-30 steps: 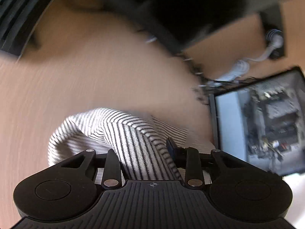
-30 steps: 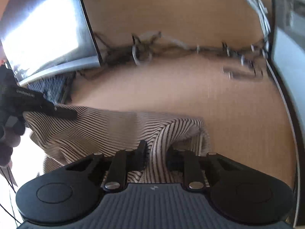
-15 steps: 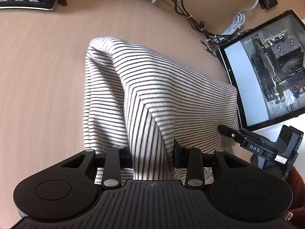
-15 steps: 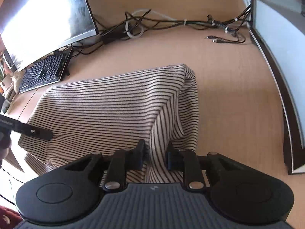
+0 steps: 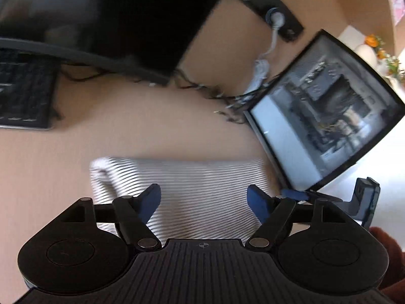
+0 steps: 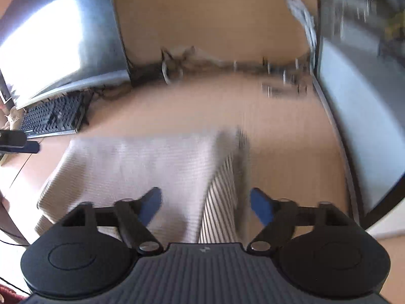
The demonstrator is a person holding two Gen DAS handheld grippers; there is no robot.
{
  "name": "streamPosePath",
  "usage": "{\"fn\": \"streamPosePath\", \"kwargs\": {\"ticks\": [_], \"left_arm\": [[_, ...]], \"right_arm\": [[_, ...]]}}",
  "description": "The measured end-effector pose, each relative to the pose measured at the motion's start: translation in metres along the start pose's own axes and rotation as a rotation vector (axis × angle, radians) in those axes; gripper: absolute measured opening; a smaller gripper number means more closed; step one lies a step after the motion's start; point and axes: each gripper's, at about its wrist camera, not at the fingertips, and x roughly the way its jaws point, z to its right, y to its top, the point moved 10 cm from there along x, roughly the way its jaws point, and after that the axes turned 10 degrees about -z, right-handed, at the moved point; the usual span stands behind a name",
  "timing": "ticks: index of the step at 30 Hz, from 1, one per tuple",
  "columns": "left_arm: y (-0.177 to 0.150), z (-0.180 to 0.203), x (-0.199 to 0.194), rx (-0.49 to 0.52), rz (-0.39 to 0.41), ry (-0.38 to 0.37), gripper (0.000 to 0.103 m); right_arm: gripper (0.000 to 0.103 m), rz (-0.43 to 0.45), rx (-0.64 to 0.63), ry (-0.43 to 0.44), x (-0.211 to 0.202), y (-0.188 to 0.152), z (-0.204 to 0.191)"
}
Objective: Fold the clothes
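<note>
A white garment with thin black stripes [image 5: 192, 190] lies folded on the wooden desk [image 5: 152, 126], blurred by motion in both views. My left gripper [image 5: 203, 200] hangs just above its near edge, its jaws opening wide, blue pads clear of the cloth. In the right wrist view the same garment [image 6: 141, 159] spreads to the left, with a folded edge running toward me. My right gripper [image 6: 205, 202] is over that edge, jaws opening too, and its pads do not press the fabric. The right gripper [image 5: 362, 202] shows at the left view's right side.
A dark monitor [image 5: 114, 12] and black keyboard [image 5: 22, 96] stand at the back left. A glass-sided computer case [image 5: 324, 116] stands on the right, with tangled cables [image 6: 227, 65] along the wall. The left gripper's fingers [image 6: 15, 141] show at the right view's left edge.
Both grippers have let go of the striped garment and opened wide. The cloth has dropped flat on the desk. Both hands have drawn back and lifted a little.
</note>
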Motion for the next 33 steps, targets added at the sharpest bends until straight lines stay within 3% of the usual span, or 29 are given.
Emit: {"fn": "streamPosePath", "kwargs": {"ticks": [2,5,8,17,21,29,31,33], "left_arm": [[-0.005,0.004,0.020,-0.019,-0.035,-0.032,0.082],[-0.035,-0.007,0.055,-0.057,-0.140,-0.014,0.082],[-0.055,-0.012,0.066,-0.055,-0.162,-0.012,0.088],[-0.043,-0.014,0.067,-0.065,-0.172,-0.059,0.099],[-0.026,-0.017,0.076,-0.069,-0.145,-0.054,0.099],[0.025,-0.031,0.095,-0.064,-0.077,-0.055,0.100],[0.030,-0.029,0.097,-0.066,-0.095,-0.031,0.100],[0.029,-0.023,0.093,-0.060,-0.102,-0.007,0.100]], "right_arm": [[0.094,0.037,-0.006,0.037,-0.004,0.008,-0.010],[0.096,0.048,0.048,0.130,0.009,0.007,-0.023],[0.103,-0.021,0.153,0.165,0.041,-0.009,-0.024],[0.103,-0.030,0.247,0.150,0.048,-0.024,-0.021],[0.103,-0.063,0.299,0.149,0.047,-0.027,-0.022],[0.103,-0.138,0.272,0.091,0.037,-0.035,-0.048],[0.103,-0.107,0.252,0.072,0.024,-0.022,-0.047],[0.103,-0.040,0.158,-0.024,0.007,-0.005,-0.041]]}}
